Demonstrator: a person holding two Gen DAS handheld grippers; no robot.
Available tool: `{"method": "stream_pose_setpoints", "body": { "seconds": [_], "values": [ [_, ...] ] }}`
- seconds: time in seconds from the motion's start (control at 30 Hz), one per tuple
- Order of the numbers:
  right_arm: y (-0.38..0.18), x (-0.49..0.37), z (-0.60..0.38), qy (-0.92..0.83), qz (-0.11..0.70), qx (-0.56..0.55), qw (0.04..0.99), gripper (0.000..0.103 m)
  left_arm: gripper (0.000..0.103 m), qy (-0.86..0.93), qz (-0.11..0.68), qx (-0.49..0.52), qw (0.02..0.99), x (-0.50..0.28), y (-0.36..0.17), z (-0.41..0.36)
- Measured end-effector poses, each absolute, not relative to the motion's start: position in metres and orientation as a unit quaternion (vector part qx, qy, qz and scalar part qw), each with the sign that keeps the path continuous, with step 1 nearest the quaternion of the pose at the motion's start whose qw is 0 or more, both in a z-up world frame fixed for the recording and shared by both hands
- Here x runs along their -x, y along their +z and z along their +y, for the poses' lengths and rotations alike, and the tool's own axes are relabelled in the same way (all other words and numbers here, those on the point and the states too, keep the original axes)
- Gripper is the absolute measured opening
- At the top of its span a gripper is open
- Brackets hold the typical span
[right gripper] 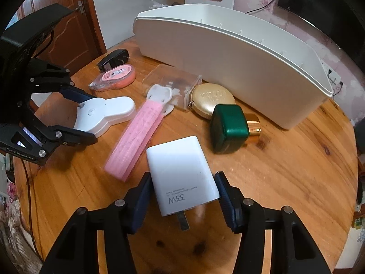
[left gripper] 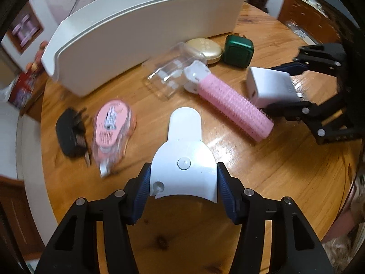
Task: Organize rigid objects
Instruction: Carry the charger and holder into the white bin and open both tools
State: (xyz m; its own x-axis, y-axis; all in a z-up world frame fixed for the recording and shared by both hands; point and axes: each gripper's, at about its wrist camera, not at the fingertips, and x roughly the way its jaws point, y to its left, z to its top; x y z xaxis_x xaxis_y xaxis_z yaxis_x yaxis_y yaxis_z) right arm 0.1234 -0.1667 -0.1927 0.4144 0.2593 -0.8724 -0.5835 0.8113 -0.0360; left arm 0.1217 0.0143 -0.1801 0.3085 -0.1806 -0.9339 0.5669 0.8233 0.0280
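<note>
Round and wooden, the surface (right gripper: 285, 171) carries a long white bin (right gripper: 239, 68) at its far side, with loose things scattered in front: a pink roller (right gripper: 136, 137), a green box (right gripper: 229, 127), a gold compact (right gripper: 212, 101), a clear case (right gripper: 168, 80), a pink tape dispenser (left gripper: 114, 127) and a black plug (left gripper: 70, 134). The left gripper (left gripper: 183, 182) pinches the wide end of a white holder (left gripper: 184, 148), its pads against both sides. The right gripper (right gripper: 183, 187) pinches a white charger (right gripper: 182, 173), prongs toward the camera. Both pickups seem made, so the step in hand is likely the carry. Next, each piece needs lifting over the bin's rim and releasing inside, without knocking the roller between them.
</note>
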Motion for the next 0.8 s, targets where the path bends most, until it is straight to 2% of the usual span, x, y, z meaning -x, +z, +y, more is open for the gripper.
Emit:
{"method": "stream_pose_setpoints", "body": {
  "seconds": [0.23, 0.57, 0.8],
  "values": [
    [-0.175, -0.104, -0.172, 0.241, 0.47, 0.168, 0.833, 0.05, 0.059, -0.207, 0.538, -0.139, 0.805, -0.105, -0.152, 0.027],
    [-0.13, -0.093, -0.168, 0.228, 0.452, 0.158, 0.848, 0.049, 0.059, -0.195, 0.499, -0.107, 0.837, -0.113, -0.081, 0.023],
    [-0.047, -0.108, -0.171, 0.2, 0.4, 0.142, 0.883, 0.049, 0.059, -0.162, 0.459, -0.098, 0.868, -0.149, -0.011, 0.024]
  ]
}}
